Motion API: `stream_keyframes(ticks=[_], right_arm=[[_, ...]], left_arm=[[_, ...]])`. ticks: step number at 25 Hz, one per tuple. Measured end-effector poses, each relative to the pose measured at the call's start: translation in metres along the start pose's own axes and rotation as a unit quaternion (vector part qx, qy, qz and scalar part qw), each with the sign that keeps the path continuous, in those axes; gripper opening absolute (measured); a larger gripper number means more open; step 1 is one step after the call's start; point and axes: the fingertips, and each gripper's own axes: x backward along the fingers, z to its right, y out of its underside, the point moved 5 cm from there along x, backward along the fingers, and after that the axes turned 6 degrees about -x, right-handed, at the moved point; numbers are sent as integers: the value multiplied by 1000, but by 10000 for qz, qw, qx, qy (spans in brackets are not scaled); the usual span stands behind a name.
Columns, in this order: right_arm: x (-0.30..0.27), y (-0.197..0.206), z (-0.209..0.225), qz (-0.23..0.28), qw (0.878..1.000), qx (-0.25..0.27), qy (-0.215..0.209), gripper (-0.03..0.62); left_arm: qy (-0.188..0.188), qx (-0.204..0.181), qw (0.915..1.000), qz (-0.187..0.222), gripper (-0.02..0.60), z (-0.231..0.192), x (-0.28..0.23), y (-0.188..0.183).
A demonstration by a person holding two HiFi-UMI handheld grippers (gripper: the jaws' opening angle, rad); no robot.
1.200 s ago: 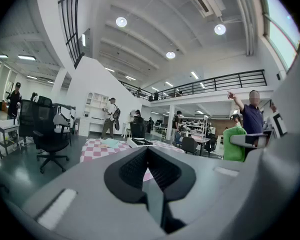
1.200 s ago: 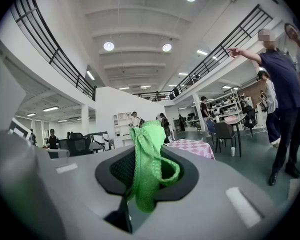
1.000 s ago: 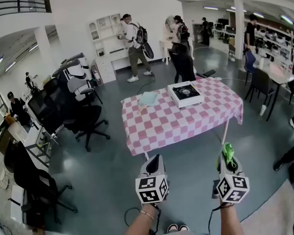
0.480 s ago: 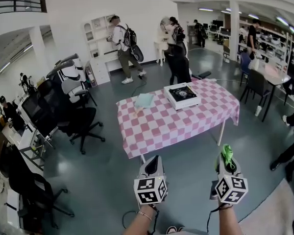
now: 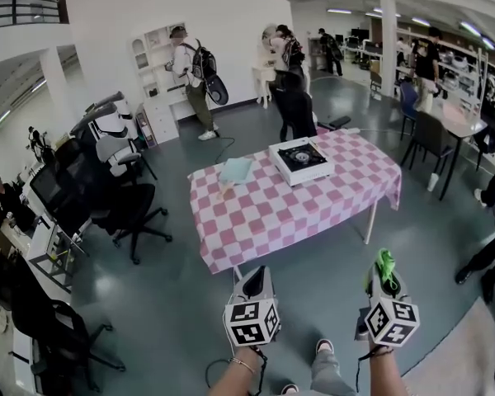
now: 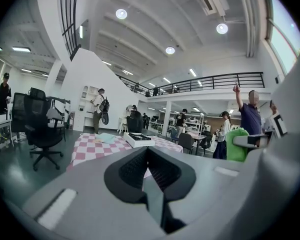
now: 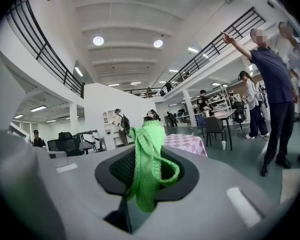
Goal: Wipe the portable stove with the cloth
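Though bunched, cloth (image 7: pixel 146 159) lengthwise along right claw (image 7: pixel 142 191).

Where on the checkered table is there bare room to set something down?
The whole near half of the table, in front of the portable stove and the pale teal sheet, looks bare; so does the right end beyond the stove. Only the far edge is occupied, where those two sit apart.

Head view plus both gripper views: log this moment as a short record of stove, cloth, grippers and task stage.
stove: white portable stove with black top, on pink-and-white checked table
cloth: green knitted cloth, clamped in right gripper jaws
left gripper: jaws together, nothing between them
stage: both grippers short of the table; wiping not begun
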Motion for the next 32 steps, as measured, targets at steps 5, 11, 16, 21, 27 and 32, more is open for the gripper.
stream_keyframes(ticks=[5, 11, 16, 21, 27, 32], right_arm=[[-45, -13, 17, 78, 9999, -25, -93, 94], [-115, -38, 42, 107, 9996, -28, -271, 94], [-174, -55, 65, -18, 9993, -22, -377, 94], [-232, -74, 85, -132, 9984, -23, -555, 94], [-290, -88, 109, -193, 9973, -11, -704, 94], [-325, -93, 121, -271, 9963, 6, -814, 94]], left_arm=[[-189, -11, 9998, 62, 0, -3, -40, -10], [-442, -15, 9989, 126, 0, -2, -103, -26], [-648, 18, 9978, 120, 0, 2, -153, -35], [-885, 111, 9959, 117, 0, 2, -201, -43], [-1047, 140, 9943, 117, 0, 7, -254, -50], [-1171, 186, 9929, 94, 0, 5, -287, -52]])
